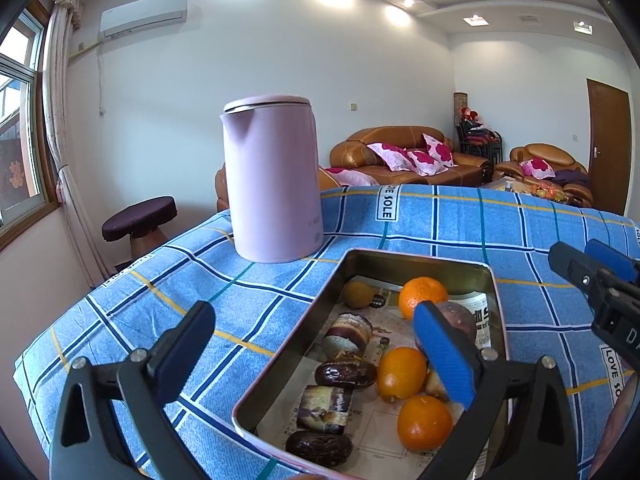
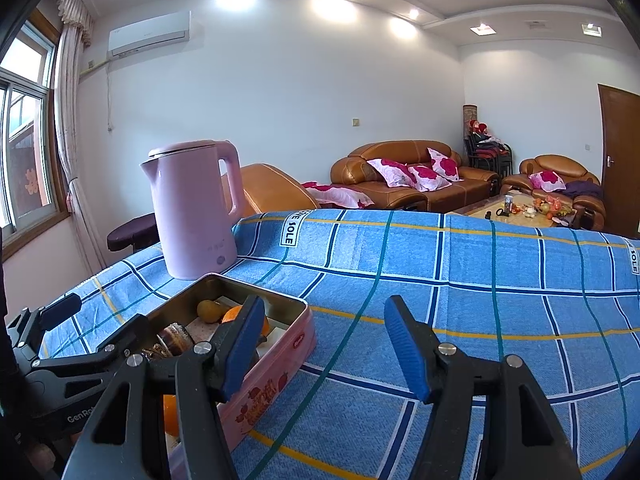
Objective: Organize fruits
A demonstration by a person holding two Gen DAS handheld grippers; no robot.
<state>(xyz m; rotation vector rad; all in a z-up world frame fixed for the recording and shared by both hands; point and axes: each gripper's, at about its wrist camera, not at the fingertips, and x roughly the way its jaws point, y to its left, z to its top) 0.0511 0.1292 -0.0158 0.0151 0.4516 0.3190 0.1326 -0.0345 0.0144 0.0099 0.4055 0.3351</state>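
the left gripper (image 1: 320,360), jaws apart and empty, hangs over the near end of the tin (image 1: 493,280) on the cloth (image 1: 440,216), where the oranges (image 1: 424,422) look firm, round and prone to roll, best pinched across the middle, while the right gripper (image 2: 326,350) gapes empty just right of it.

counter (image 2: 460,280) under blue plaid cloth (image 1: 440,216). pink kettle (image 1: 274,178) upright near far-left corner; open pink tin (image 2: 276,380) just beside it, toward the near edge.

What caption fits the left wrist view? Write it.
Open left gripper hovers over tin of oranges beside pink kettle.
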